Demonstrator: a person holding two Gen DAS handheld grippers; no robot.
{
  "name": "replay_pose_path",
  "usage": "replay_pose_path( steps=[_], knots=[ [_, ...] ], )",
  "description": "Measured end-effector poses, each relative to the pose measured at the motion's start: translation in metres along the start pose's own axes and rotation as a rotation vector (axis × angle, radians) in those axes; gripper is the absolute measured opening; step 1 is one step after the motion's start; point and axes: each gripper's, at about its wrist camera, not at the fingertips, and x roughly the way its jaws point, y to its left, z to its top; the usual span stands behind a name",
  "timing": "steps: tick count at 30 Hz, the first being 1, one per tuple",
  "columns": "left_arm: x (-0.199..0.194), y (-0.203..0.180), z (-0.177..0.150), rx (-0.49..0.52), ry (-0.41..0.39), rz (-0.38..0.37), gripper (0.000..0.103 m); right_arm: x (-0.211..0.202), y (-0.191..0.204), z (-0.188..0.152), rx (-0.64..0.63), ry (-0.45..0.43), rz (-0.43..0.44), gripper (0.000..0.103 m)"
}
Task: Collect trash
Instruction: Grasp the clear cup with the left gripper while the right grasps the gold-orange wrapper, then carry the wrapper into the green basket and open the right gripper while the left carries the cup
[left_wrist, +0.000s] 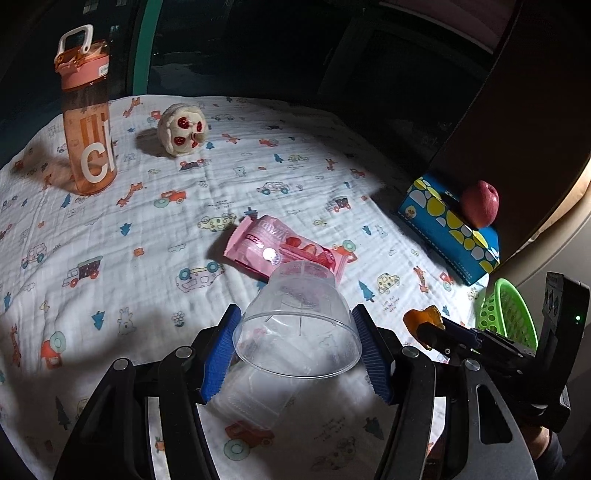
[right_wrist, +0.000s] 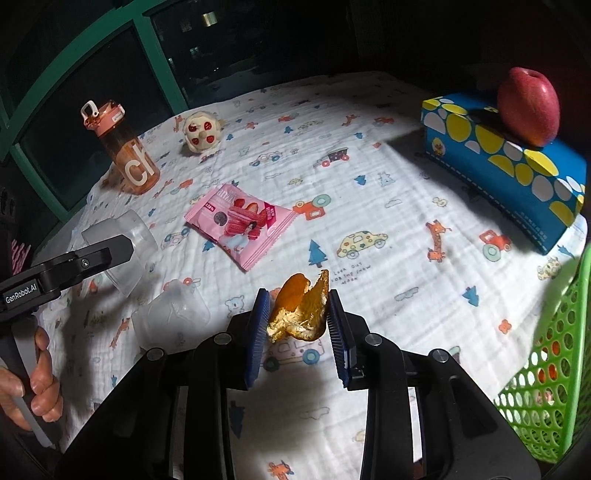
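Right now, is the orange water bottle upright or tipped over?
Upright: the orange water bottle stands on its base on the printed cloth, its lid shut on top.

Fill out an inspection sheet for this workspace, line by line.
Surface: table under a white cartoon-print cloth.
Job's things: orange peel; clear plastic cup; pink snack wrapper; green basket at the right edge.
Clutter: orange water bottle upright; plush toy; apple on a blue tissue box.
Grippers: right claw shut on the peel; left claw around the cup.
Cables: nothing seen.
Surroundings: dark window, green frame.
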Motion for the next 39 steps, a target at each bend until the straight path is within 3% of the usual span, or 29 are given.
replay_pose_path(
  steps=[16,29,36,39],
  knots=[
    [0.014,-0.119,0.005,0.166,0.021,-0.120,0.060,-0.076,-0.087,-0.014,0.126,-0.116,-0.101,0.032],
    [0.024,-0.233,-0.001,0.329,0.040,-0.240,0.060,-0.141,-0.183,-0.054,0.265,-0.171,-0.264,0.032],
    [0.034,-0.283,-0.010,0.398,0.065,-0.287,0.060,-0.165,-0.233,-0.083,0.366,-0.176,-0.343,0.035],
    [0.038,-0.301,-0.015,0.424,0.080,-0.302,0.060,-0.176,-0.248,-0.095,0.401,-0.186,-0.361,0.045]
  ],
)
